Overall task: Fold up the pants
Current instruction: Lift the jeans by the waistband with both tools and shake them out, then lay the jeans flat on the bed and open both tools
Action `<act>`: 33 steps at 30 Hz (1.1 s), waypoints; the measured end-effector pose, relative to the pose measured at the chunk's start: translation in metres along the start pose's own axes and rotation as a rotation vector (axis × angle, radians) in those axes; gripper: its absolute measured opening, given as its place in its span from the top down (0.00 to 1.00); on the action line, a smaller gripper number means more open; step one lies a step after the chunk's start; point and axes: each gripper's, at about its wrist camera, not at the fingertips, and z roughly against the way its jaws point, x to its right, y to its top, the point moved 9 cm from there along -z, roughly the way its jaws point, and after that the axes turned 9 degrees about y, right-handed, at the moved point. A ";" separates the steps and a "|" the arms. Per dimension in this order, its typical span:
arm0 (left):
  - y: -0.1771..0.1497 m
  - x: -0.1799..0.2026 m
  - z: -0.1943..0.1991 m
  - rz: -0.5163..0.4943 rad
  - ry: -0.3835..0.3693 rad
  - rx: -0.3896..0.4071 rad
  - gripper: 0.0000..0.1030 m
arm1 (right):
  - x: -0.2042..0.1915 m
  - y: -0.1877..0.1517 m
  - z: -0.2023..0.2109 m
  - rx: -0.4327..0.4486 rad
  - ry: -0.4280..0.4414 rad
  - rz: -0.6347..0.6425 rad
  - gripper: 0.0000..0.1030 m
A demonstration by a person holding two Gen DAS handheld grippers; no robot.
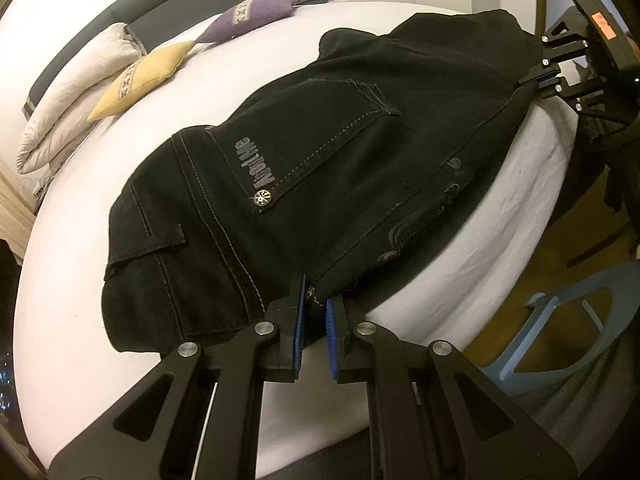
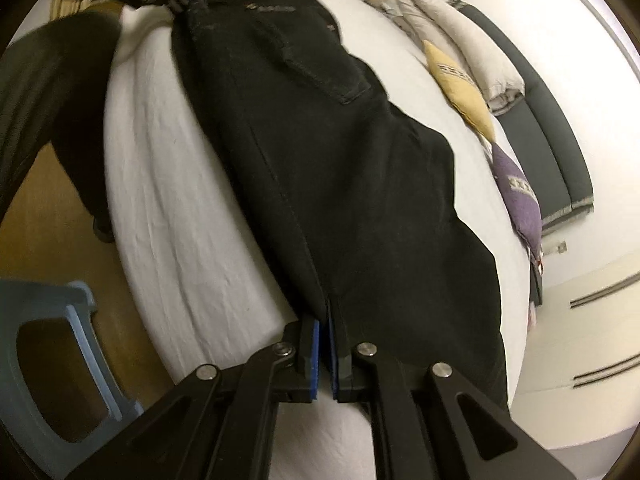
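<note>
Currently the black pants [image 1: 328,168] are spread across the near part of a white-sheeted bed [image 1: 80,248], folded lengthwise so that the back pocket faces up, and they are held at both ends of the near edge. The left gripper [image 1: 316,312] is closed on the waistband corner by the metal button, its blue pads pinching the cloth. The right gripper [image 2: 325,344] is clamped on the fabric edge at the opposite end, with only a thin fold of cloth seen between the pads.

The step in hand is judged to be the laying-down and squaring of the folded garment. It would be done well if both grips are kept level with one another, so that the near edge is drawn into a straight line parallel to the mattress side. A light tension should be held between the two ends, since slack denim would bunch under the pocket. The cloth is best lowered fully onto the sheet before either grip is let go.

As for the surroundings, the sheet is soft and faintly creased. A folded pale duvet [image 1: 68,108], a yellow cushion [image 1: 136,80] and a purple cushion [image 1: 252,16] are lined up well beyond the pants, by a dark headboard [image 1: 160,12]. A light blue stool [image 2: 48,360] stands on the wooden floor beside the bed.
</note>
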 end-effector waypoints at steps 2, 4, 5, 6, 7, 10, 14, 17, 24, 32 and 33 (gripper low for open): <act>0.003 -0.002 0.003 0.008 0.008 -0.023 0.89 | 0.003 -0.001 0.004 0.019 0.006 -0.043 0.81; 0.008 -0.004 0.011 0.020 0.008 -0.045 0.86 | 0.011 -0.004 0.010 0.035 -0.015 -0.092 0.50; 0.013 -0.005 0.016 0.024 0.009 -0.056 0.84 | 0.016 -0.006 0.016 0.056 -0.001 -0.133 0.43; 0.016 -0.004 0.020 0.028 0.012 -0.066 0.83 | 0.019 -0.008 0.021 0.078 0.029 -0.183 0.34; 0.021 -0.002 0.026 0.034 0.018 -0.069 0.83 | 0.022 -0.011 0.028 0.103 0.060 -0.246 0.34; 0.048 0.002 0.040 0.069 0.037 -0.024 0.81 | 0.040 -0.027 0.048 0.190 0.169 -0.485 0.34; 0.081 0.024 0.033 0.141 -0.019 -0.002 0.81 | 0.088 -0.087 0.061 0.296 0.286 -0.930 0.34; 0.080 0.046 0.017 0.056 0.002 -0.066 0.81 | 0.131 -0.159 0.070 0.347 0.295 -1.253 0.34; 0.017 0.027 -0.001 0.006 0.057 -0.184 0.75 | 0.146 -0.188 0.086 0.395 0.256 -1.291 0.34; -0.028 -0.037 0.012 0.086 0.149 -0.294 0.74 | 0.111 -0.122 0.063 0.374 0.383 -1.144 0.34; -0.016 -0.046 0.021 0.131 0.160 -0.253 0.74 | 0.109 -0.114 0.063 0.376 0.392 -1.123 0.34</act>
